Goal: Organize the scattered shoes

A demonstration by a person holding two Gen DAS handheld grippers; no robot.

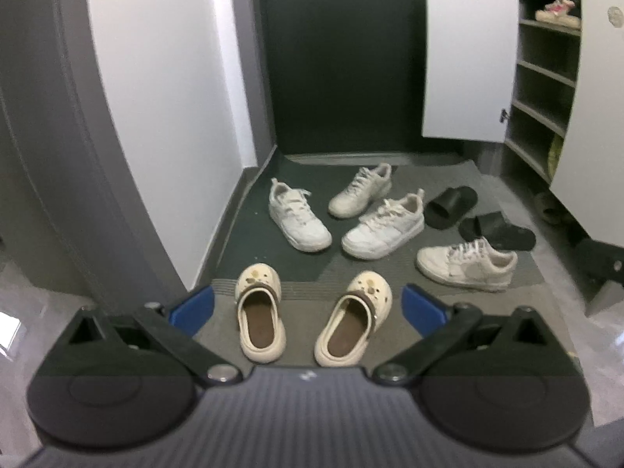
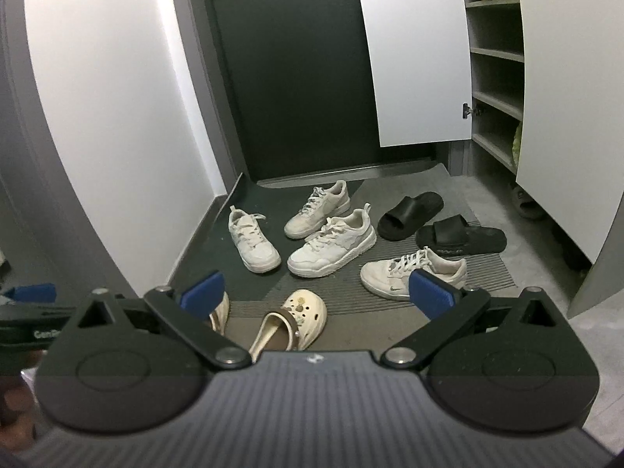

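Shoes lie scattered on the entry floor. Nearest are two cream clogs [image 1: 259, 314] [image 1: 355, 318], side by side with heels toward me. Beyond them lie several white sneakers [image 1: 298, 220] [image 1: 384, 224] [image 1: 466, 265] and two black slides [image 1: 450, 206] [image 1: 497, 230]. My left gripper [image 1: 308, 304] hangs above the clogs, open wide, nothing between its blue pads. My right gripper [image 2: 318, 296] is also open and empty, above one clog [image 2: 290, 325]; the sneakers [image 2: 331, 241] [image 2: 413, 273] and slides [image 2: 409, 214] lie ahead. The left gripper's blue pad [image 2: 31, 292] shows at the far left of the right wrist view.
An open shoe cabinet [image 1: 546, 78] with white doors [image 1: 468, 50] stands at the right; one pale shoe [image 1: 557, 9] sits on an upper shelf. A dark door [image 1: 343, 54] closes the far end. A white wall [image 1: 163, 78] runs along the left. A brown slipper [image 2: 526, 202] lies under the cabinet.
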